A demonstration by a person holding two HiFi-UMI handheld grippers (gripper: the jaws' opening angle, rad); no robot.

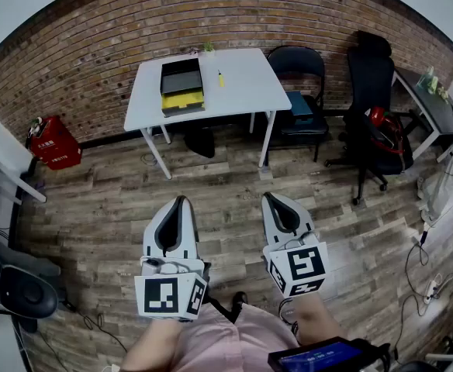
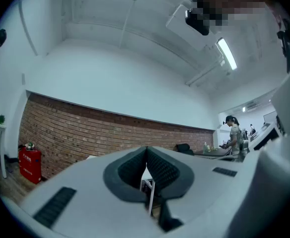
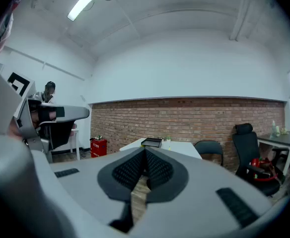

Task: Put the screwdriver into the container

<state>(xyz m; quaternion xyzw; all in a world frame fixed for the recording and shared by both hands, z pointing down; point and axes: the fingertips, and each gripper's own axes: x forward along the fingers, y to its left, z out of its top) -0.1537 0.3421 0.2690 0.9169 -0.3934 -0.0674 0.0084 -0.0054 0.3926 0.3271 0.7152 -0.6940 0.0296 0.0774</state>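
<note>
**Walk Up Before Reaching**

Close to the person, the left gripper (image 1: 181,200) and right gripper (image 1: 271,198) were both closed tight and empty. Well beyond them, on the white table (image 1: 246,84), the small yellow screwdriver (image 1: 219,78) lay just beside the container (image 1: 182,86). Approaching first, then opening one claw over the handle, seemed best.

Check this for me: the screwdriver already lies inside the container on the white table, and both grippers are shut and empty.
Wrong on one point. The screwdriver is not inside the container; it lies on the table beside it, as the head view shows. The rest stands: the left gripper and right gripper are shut and empty.
</note>
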